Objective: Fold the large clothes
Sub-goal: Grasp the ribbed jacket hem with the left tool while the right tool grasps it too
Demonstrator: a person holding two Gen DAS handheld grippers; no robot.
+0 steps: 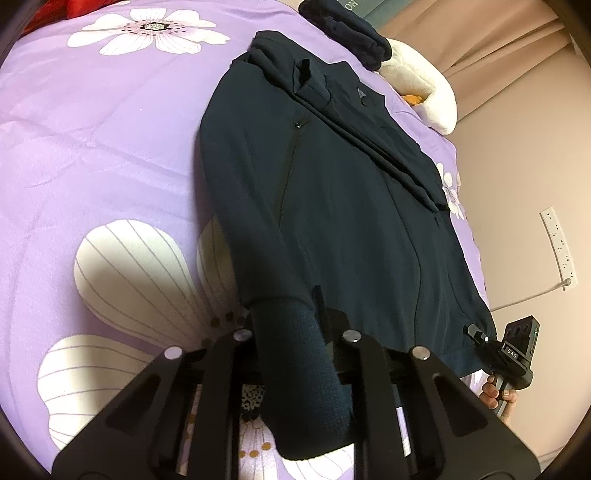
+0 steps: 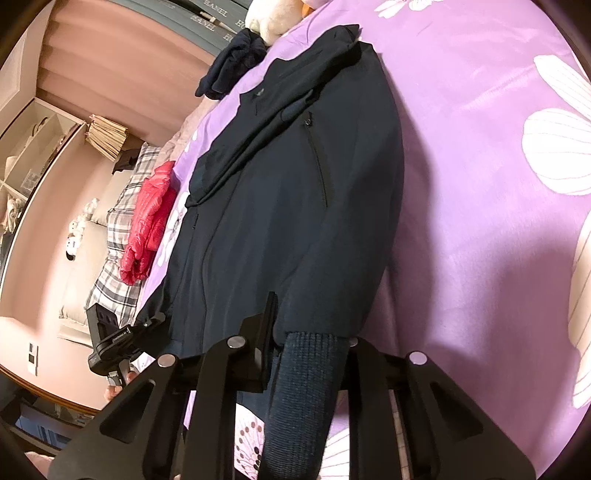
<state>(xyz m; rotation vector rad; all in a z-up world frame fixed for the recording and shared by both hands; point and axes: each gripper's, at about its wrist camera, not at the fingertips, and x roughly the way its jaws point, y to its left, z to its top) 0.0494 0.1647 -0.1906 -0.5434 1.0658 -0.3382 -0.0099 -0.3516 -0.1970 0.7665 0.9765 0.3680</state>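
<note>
A dark navy zip jacket [image 1: 351, 192] lies flat on a purple flowered bedspread [image 1: 92, 129], collar far, hem near. One sleeve is folded across its chest. My left gripper [image 1: 295, 328] is shut on the ribbed cuff [image 1: 295, 354] of the jacket's near sleeve. The right wrist view shows the same jacket [image 2: 288, 192] and a ribbed cuff [image 2: 306, 369] held between the fingers of my right gripper [image 2: 310, 332]. The other gripper [image 1: 517, 350] shows at the hem corner in the left wrist view, and likewise in the right wrist view [image 2: 110, 332].
A second dark garment [image 1: 351, 33] and a white plush toy [image 1: 424, 85] lie past the collar. A red puffer jacket [image 2: 151, 218] lies on a plaid pillow [image 2: 118, 236]. A wall with a power strip [image 1: 557, 247] borders the bed.
</note>
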